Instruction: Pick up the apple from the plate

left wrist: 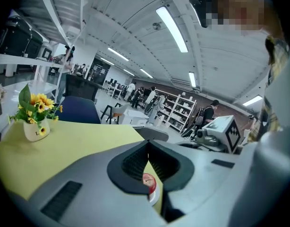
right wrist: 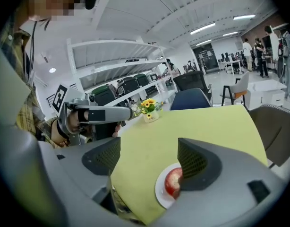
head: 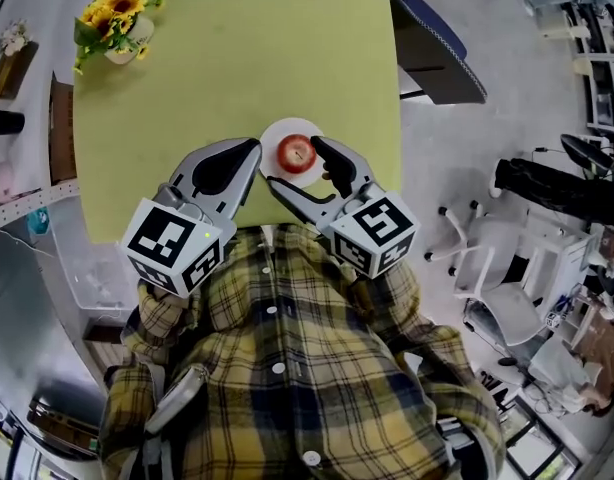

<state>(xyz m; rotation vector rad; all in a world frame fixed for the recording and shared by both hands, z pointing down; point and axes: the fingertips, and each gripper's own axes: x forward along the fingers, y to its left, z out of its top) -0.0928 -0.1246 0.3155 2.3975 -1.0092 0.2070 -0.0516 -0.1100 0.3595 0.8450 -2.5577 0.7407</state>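
Observation:
A red apple (head: 296, 152) lies on a small white plate (head: 277, 131) near the front edge of the yellow-green table (head: 237, 58). My right gripper (head: 294, 164) stands open just above the plate's near side, one finger to the apple's right and the other in front of it. In the right gripper view (right wrist: 149, 160) the apple (right wrist: 173, 181) shows low down, half hidden behind the right-hand pad (right wrist: 197, 162), with no pad pressing on it. My left gripper (head: 251, 151) is shut and empty just left of the plate. Past its closed pads (left wrist: 135, 167) the apple (left wrist: 149, 182) peeks out.
A vase of sunflowers (head: 117, 23) stands at the table's far left corner. A dark blue chair (head: 442, 48) is at the table's right side and a white office chair (head: 487, 268) further right. The table's front edge runs just under both grippers.

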